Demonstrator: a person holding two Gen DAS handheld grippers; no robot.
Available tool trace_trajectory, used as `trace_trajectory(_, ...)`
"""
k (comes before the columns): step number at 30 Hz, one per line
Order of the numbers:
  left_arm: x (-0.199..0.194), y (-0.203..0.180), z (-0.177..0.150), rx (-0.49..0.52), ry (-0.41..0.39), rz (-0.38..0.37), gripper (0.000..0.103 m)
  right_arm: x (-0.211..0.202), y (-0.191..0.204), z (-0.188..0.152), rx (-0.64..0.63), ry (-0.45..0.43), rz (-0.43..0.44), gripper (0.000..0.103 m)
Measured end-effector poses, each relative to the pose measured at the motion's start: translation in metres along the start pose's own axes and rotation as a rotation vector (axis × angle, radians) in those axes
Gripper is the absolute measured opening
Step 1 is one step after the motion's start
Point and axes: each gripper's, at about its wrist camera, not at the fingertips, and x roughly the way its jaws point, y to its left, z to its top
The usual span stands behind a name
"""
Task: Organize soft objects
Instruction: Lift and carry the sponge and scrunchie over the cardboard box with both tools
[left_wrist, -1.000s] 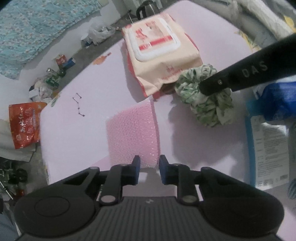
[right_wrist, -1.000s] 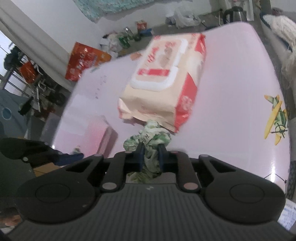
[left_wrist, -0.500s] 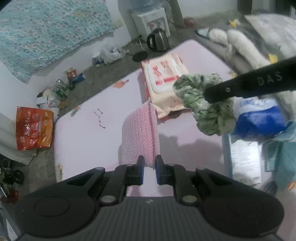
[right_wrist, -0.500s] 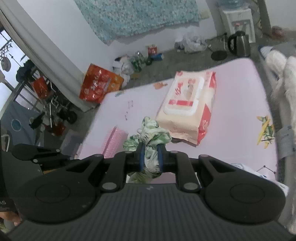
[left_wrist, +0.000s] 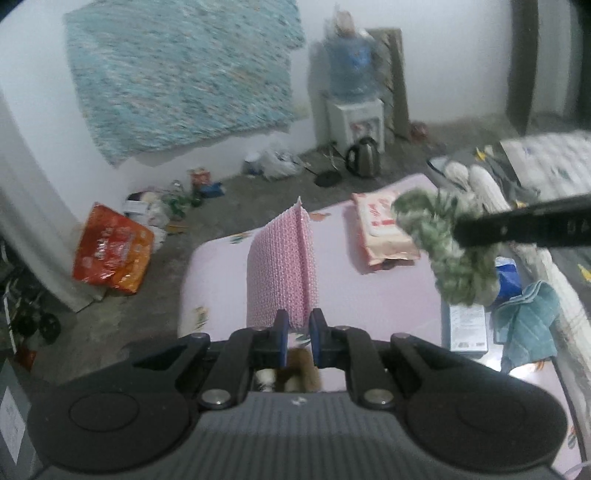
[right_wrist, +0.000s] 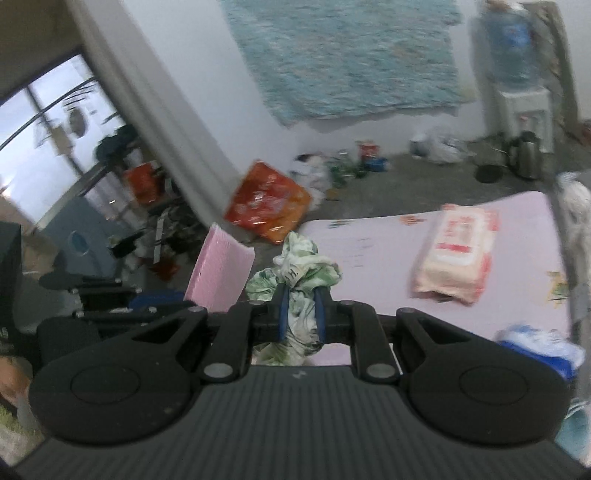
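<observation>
Sponge (left_wrist: 282, 271) and scrunchie (left_wrist: 439, 243), each pinched in a gripper above the pink mat (left_wrist: 369, 295).

On the left, the left gripper (left_wrist: 296, 332) is clamped on the pink sponge's near edge; it stands upright, so it looks light and springy, best taken by an edge. To the right, the right gripper (right_wrist: 300, 317) is clamped on the green scrunchie (right_wrist: 295, 273), limp and bunched, likely safe to pinch anywhere on its fabric. The wipes pack (left_wrist: 382, 230) lies on the far right of the mat.
</observation>
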Motion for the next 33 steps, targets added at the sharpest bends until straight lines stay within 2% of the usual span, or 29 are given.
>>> trace_trajectory(4, -0.04, 0.035, -0.034, -0.062, -0.026, 0.027, 0.013, 0.007, 0.059, -0.022, -0.042, 0.044, 0.09, 0.014)
trace_trajectory(7, -0.055, 0.056, -0.067, -0.101, -0.022, 0.048, 0.013, 0.022, 0.096, -0.041, -0.045, 0.1, 0.166, 0.014)
trace_trajectory(11, -0.06, 0.084, -0.113, -0.158, 0.007, 0.081, 0.013, 0.056, 0.138, -0.076, -0.037, 0.217, 0.256, 0.014)
trace_trajectory(16, -0.044, 0.115, -0.173, -0.232, 0.058, 0.12, 0.012, 0.102, 0.181, -0.117, -0.042, 0.361, 0.273, 0.013)
trace_trajectory(19, -0.028, 0.128, -0.205, -0.266, 0.108, 0.117, 0.012, 0.134, 0.2, -0.141, -0.067, 0.45, 0.239, 0.014)
trace_trajectory(22, -0.014, 0.138, -0.231, -0.299, 0.155, 0.098, 0.012, 0.163, 0.215, -0.159, -0.15, 0.518, 0.146, 0.014)
trace_trajectory(28, -0.004, 0.148, -0.266, -0.339, 0.177, 0.068, 0.012, 0.195, 0.218, -0.173, -0.359, 0.576, -0.071, 0.022)
trace_trajectory(33, -0.008, 0.142, -0.276, -0.324, 0.174, 0.063, 0.012, 0.19, 0.219, -0.174, -0.482, 0.535, -0.178, 0.032)
